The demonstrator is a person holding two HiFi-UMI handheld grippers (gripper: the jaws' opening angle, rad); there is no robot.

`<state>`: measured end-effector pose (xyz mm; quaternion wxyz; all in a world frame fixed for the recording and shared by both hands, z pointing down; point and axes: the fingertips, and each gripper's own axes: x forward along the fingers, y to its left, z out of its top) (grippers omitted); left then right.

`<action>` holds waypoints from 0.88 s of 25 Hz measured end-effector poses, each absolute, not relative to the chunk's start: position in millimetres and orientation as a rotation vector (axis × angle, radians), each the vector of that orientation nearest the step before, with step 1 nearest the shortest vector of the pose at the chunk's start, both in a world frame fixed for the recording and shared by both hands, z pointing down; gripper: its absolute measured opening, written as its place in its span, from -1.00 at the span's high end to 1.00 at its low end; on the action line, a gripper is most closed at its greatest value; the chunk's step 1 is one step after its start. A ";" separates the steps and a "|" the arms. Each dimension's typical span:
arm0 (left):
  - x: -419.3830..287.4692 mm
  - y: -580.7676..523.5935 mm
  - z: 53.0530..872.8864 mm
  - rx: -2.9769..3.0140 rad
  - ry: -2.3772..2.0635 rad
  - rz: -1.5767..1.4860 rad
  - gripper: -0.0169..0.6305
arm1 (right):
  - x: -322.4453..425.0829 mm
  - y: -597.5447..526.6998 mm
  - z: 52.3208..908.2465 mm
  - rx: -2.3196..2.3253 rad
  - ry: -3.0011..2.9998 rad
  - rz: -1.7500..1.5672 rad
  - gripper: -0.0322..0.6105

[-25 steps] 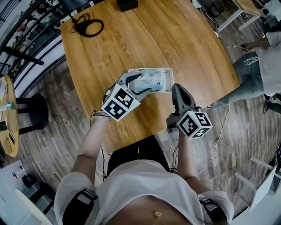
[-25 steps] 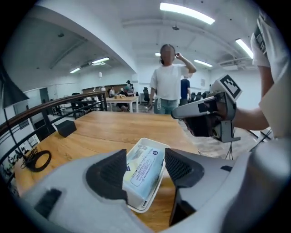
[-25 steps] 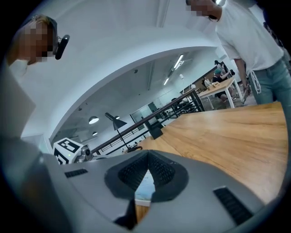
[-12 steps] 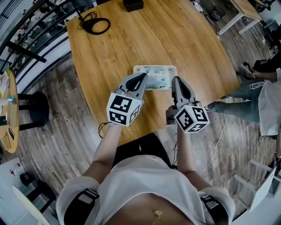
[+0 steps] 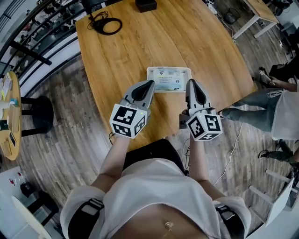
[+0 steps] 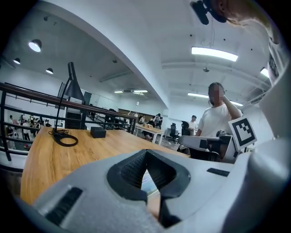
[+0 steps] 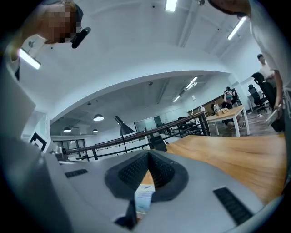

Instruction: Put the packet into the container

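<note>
A white rectangular container (image 5: 187,70) lies on the wooden table, and the pale blue-and-white packet (image 5: 168,78) lies flat inside it. My left gripper (image 5: 150,83) is shut and holds nothing, its tip just off the container's near left corner. My right gripper (image 5: 191,82) is shut and holds nothing too, its tip at the container's near right corner. In the left gripper view the jaws (image 6: 146,157) are pressed together. The right gripper view shows its jaws (image 7: 148,157) together as well, with a strip of the packet (image 7: 145,198) visible beyond them.
A coiled black cable (image 5: 108,23) and a small black box (image 5: 146,4) lie at the table's far end. The table's near edge runs just under both grippers. A person's legs (image 5: 254,105) are at the right, and a round side table (image 5: 9,116) at the left.
The left gripper has let go of the packet, drawn back toward me and shut. The packet now lies in the container. The right gripper has come up beside the container.
</note>
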<state>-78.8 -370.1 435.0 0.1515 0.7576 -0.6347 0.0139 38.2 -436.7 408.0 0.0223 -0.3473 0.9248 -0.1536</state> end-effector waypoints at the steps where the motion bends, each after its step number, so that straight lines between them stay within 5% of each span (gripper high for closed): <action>1: -78.9 -369.1 434.2 2.180 -1.823 0.041 0.92 | 37.8 -435.3 406.6 -1.082 2.875 -0.442 0.87; 22: -61.6 -374.4 442.7 2.215 -1.701 0.042 0.92 | 44.9 -420.3 410.6 -1.123 2.900 -0.473 0.87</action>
